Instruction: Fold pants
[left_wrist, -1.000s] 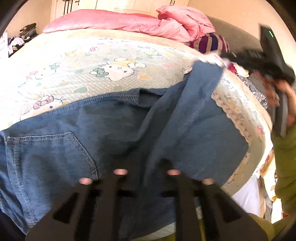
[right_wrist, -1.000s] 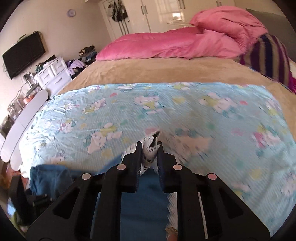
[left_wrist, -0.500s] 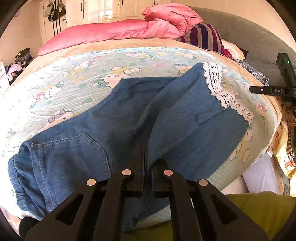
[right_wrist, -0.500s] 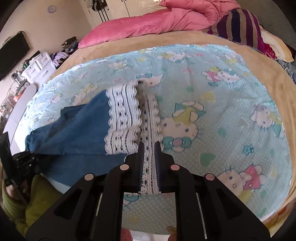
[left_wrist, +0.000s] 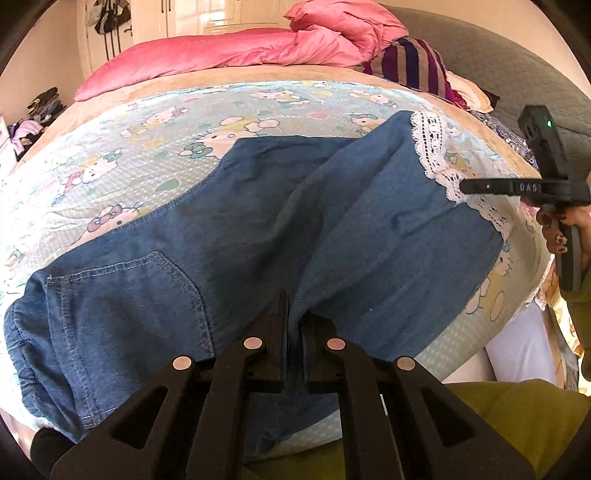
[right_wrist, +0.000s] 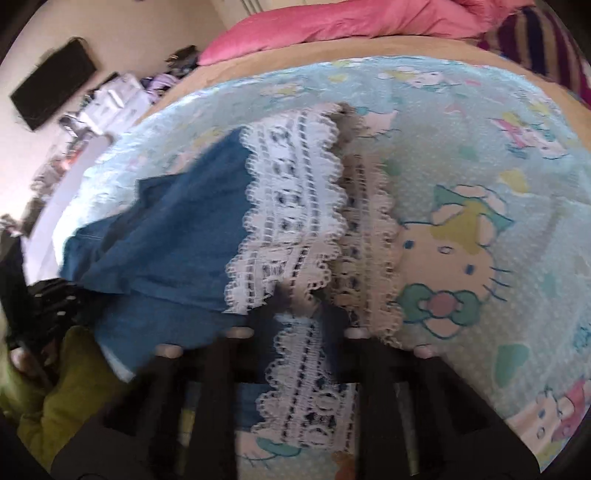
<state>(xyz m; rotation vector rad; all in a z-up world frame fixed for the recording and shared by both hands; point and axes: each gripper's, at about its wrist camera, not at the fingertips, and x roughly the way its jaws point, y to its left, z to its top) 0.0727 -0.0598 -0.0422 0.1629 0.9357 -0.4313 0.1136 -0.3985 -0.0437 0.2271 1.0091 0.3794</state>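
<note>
Blue denim pants (left_wrist: 229, 236) with white lace cuffs (left_wrist: 434, 147) lie flat on the bed, legs side by side, back pocket at the left. My left gripper (left_wrist: 293, 325) is shut on the near edge of the pants at the crotch. My right gripper (right_wrist: 297, 314), blurred, has its fingers spread apart around the lace cuff (right_wrist: 291, 206), which lies loose between them. The right gripper also shows in the left wrist view (left_wrist: 524, 188), at the cuff end.
The pants lie on a light blue Hello Kitty sheet (left_wrist: 155, 133). A pink duvet (left_wrist: 240, 48) and a striped pillow (left_wrist: 410, 62) are at the far end. A TV (right_wrist: 51, 85) and drawers stand by the left wall.
The leg the right gripper carried has been laid down flat on the sheet. The right gripper's jaws have opened off the lace cuff. The left gripper stays shut on the pants.
</note>
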